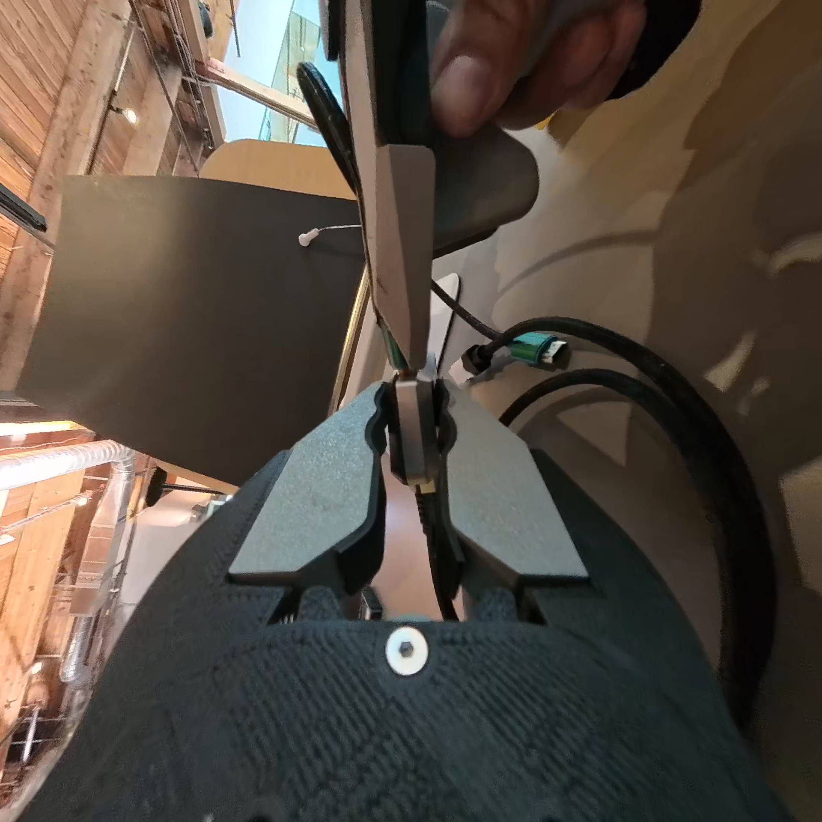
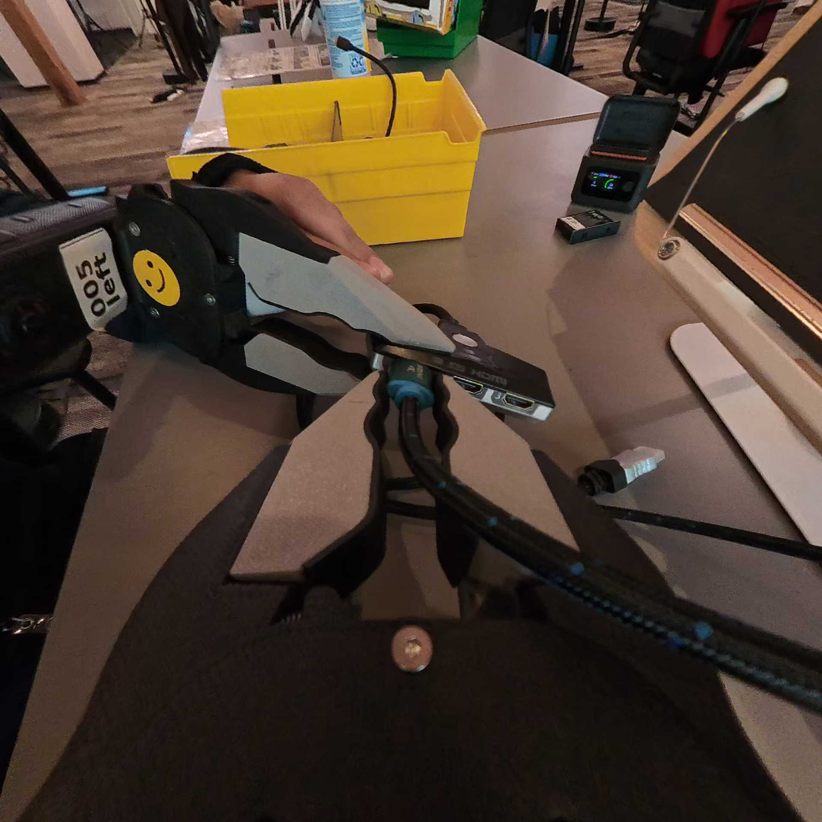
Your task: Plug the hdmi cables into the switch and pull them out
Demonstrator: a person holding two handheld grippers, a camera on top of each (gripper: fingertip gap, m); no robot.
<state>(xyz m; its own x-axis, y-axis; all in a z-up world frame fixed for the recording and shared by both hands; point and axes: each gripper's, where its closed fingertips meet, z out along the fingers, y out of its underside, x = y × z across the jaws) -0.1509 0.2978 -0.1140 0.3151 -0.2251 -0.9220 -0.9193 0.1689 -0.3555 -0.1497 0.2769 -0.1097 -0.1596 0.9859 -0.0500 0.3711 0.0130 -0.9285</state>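
The black HDMI switch (image 2: 498, 376) is held above the grey table (image 2: 511, 267) by my left gripper (image 2: 409, 356), which is shut on its left end. In the left wrist view the switch (image 1: 411, 431) shows edge-on between the left gripper (image 1: 413, 400) fingers. My right gripper (image 2: 409, 382) is shut on a teal HDMI plug (image 2: 407, 373) whose tip sits at the switch's leftmost front port. Two ports to its right are empty. The plug's braided black cable (image 2: 511, 525) runs back through the jaws. A second teal HDMI plug (image 1: 533, 351) lies loose on the table.
A black-and-silver connector (image 2: 622, 471) lies on the table right of the switch. A yellow bin (image 2: 356, 178) stands behind, with a small device with a lit screen (image 2: 618, 178) and a black block (image 2: 587, 227) to its right. A monitor's white base (image 2: 747, 422) is at right. The tips of both grippers are at nearly the same place.
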